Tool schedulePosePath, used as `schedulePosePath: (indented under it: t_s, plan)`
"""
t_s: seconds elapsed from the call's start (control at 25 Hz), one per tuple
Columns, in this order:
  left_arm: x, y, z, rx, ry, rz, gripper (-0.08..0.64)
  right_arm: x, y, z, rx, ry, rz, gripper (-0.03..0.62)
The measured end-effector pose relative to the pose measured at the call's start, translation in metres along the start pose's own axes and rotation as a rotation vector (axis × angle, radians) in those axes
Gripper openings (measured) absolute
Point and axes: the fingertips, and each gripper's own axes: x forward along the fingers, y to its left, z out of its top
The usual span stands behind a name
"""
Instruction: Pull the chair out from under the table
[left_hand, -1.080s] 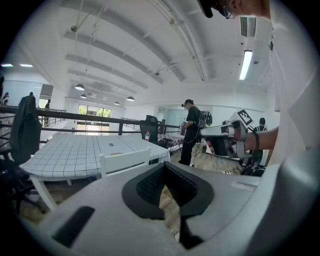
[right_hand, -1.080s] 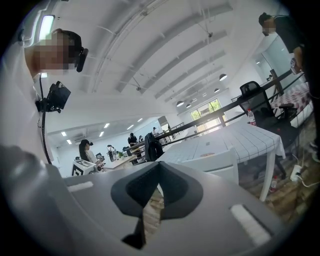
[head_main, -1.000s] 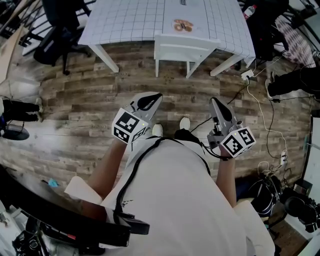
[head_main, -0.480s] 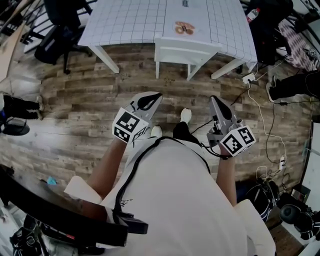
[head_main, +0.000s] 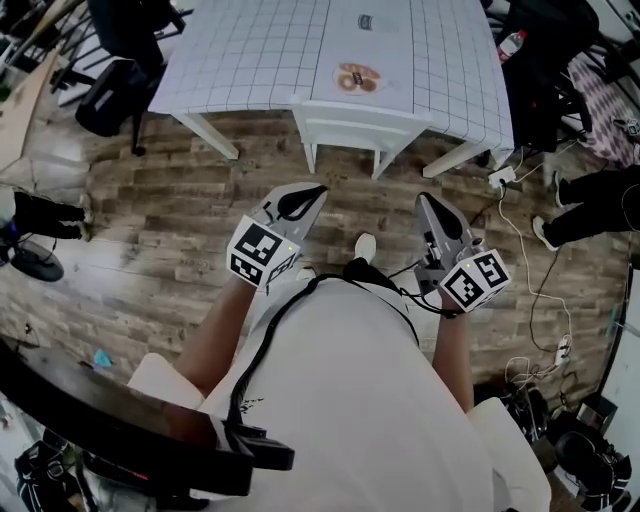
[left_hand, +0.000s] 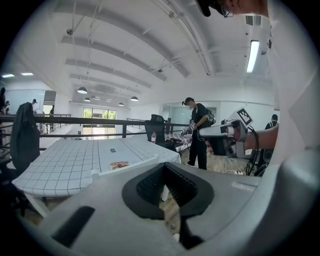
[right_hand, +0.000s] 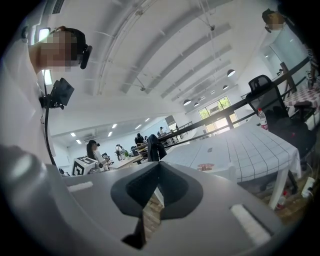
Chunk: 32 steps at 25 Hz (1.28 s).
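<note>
From the head view, my left tongs (head_main: 314, 193) and right tongs (head_main: 426, 201) sit mid-frame, side by side. Both point up the frame toward the chair (head_main: 352, 122) and are well apart from it. The white chair stands at upper centre, pushed in under the near edge of the table (head_main: 250, 45), which has a gridded white top. Bare wooden floor (head_main: 170, 200) lies between my tongs and the chair. A small round plate (head_main: 357, 77) rests on the table just beyond the chair back.

In the left gripper view, my left tongs (left_hand: 164, 166) have their jaws pressed together with nothing between them. The table (left_hand: 65, 160) spreads across the left of the frame. The chair back (left_hand: 127, 169) shows as a white strip just above the jaws. My right tongs (left_hand: 222, 131) show at right.

In the right gripper view, my right tongs (right_hand: 159, 163) are also closed and empty. The table (right_hand: 250, 145) fills the right middle, and the chair (right_hand: 220, 173) is in front of it — right of centre.
</note>
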Motion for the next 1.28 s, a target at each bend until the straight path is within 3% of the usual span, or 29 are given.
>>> schedulePosePath:
  t_s: [0.24,0.44,0.6,0.8,1.04,1.28]
  plan:
    - [0.060,0.006,0.012,0.020,-0.030,0.043,0.008,0.015,-0.058,0.007,-0.049,0.022,0.065,0.006]
    - [0.090,0.011,0.043,0.003,0.011,0.092,0.008,0.024,-0.085,0.024,-0.093,0.125,0.127,0.006]
    - [0.111,0.012,0.047,-0.008,0.022,0.135,0.008,0.026,-0.112,0.024,-0.121,0.185,0.168,0.006]
    - [0.133,0.010,0.051,-0.013,0.036,0.170,0.008,0.024,-0.141,0.036,-0.056,0.166,0.209,0.006]
    - [0.145,0.008,0.052,-0.006,0.056,0.184,0.008,0.029,-0.152,0.038,-0.101,0.194,0.252,0.007]
    - [0.145,0.018,0.046,0.002,0.089,0.176,0.008,0.040,-0.154,0.032,-0.078,0.201,0.247,0.006]
